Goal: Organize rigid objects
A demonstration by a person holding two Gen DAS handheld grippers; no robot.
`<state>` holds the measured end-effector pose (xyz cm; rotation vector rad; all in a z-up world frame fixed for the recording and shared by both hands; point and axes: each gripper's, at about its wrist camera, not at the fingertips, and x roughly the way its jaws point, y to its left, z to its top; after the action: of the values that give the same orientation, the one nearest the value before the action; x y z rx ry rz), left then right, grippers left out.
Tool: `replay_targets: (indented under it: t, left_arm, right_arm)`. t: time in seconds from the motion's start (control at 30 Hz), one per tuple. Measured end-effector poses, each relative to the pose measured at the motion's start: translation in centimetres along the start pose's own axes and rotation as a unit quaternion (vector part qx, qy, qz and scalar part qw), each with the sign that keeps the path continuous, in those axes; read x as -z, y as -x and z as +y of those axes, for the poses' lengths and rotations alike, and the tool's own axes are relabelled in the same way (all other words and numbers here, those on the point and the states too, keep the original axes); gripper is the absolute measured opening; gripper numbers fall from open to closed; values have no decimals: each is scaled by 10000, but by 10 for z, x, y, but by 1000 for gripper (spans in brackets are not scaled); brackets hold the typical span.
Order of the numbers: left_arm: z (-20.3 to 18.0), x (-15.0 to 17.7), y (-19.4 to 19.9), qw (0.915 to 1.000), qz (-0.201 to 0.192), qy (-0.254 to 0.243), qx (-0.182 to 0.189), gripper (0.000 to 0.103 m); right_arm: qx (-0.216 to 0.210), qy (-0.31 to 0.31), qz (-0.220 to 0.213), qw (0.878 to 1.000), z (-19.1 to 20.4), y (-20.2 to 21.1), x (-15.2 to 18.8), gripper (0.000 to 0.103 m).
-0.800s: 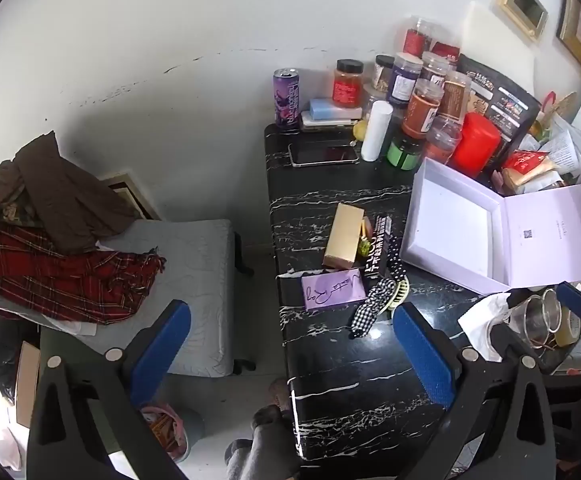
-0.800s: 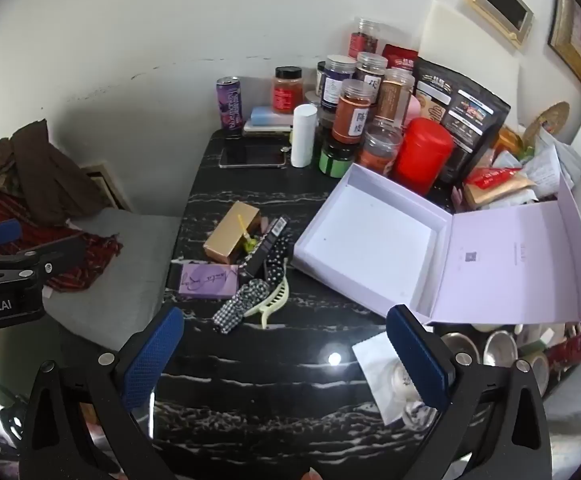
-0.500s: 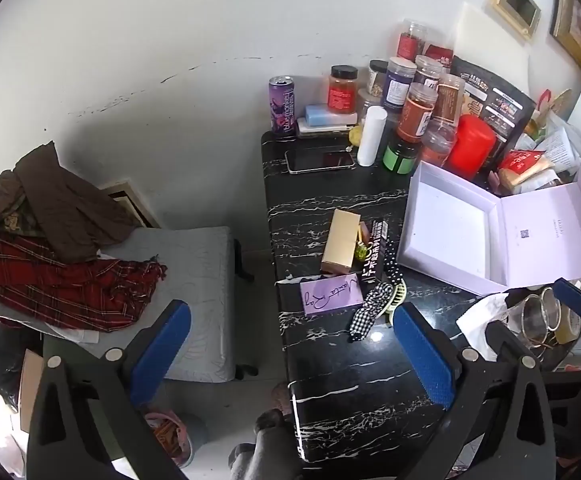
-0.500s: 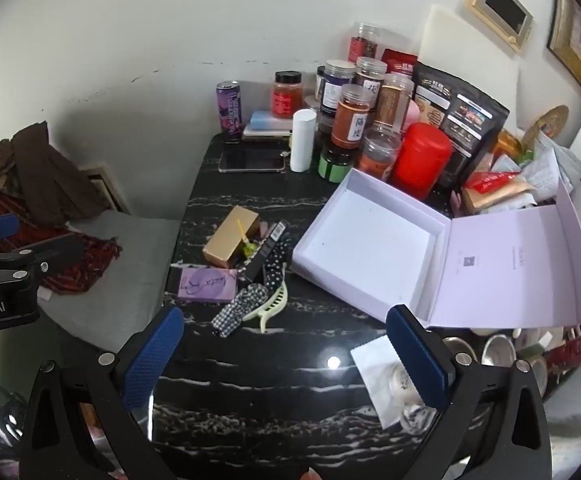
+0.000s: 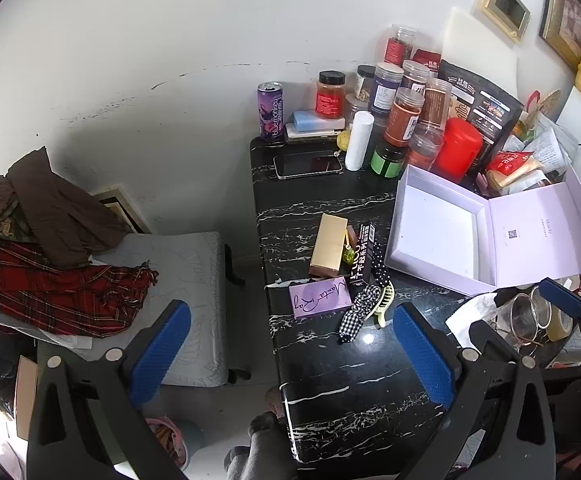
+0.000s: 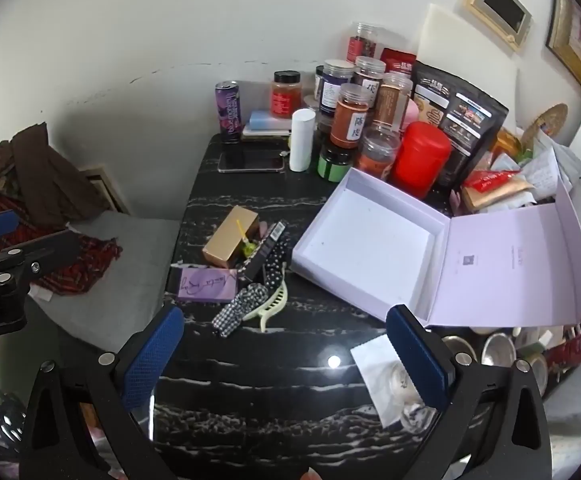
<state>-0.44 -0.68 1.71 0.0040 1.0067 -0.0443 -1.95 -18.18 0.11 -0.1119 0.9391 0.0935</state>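
An open lilac box [image 5: 438, 232] [image 6: 366, 240] lies empty on the black marble table [image 5: 330, 368] [image 6: 250, 380], lid folded out right. Left of it lie a gold box [image 5: 328, 245] [image 6: 230, 242], a lilac card box [image 5: 319, 297] [image 6: 206, 284], a black printed box [image 5: 363, 254] [image 6: 264, 252], a checked hair clip [image 5: 357, 314] [image 6: 242, 309] and a cream claw clip [image 5: 384, 306] [image 6: 272, 308]. My left gripper [image 5: 290, 348] is open and empty over the table's left edge. My right gripper [image 6: 284, 354] is open and empty above the table's near part.
Jars, a red canister [image 5: 456, 148] [image 6: 420, 158], a purple can [image 5: 270, 112] [image 6: 229, 112], a white tube [image 6: 302, 140] and a phone [image 5: 308, 165] [image 6: 250, 161] crowd the back. Tissue [image 6: 386, 376] and metal cups [image 5: 530, 316] lie at right. A chair with clothes [image 5: 70, 280] stands at left.
Both grippers have pulled back and shifted slightly; the table items sit a little further left in view. Nothing on the table has moved.
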Motion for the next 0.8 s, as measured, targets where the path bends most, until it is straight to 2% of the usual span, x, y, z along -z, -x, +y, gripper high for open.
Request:
replay_targets:
  t: [0.8]
  left_arm:
    - [-2,4,5,9999,-3,-46,106,103]
  right_arm:
    - [-7,27,14,10000,2,0,6,103]
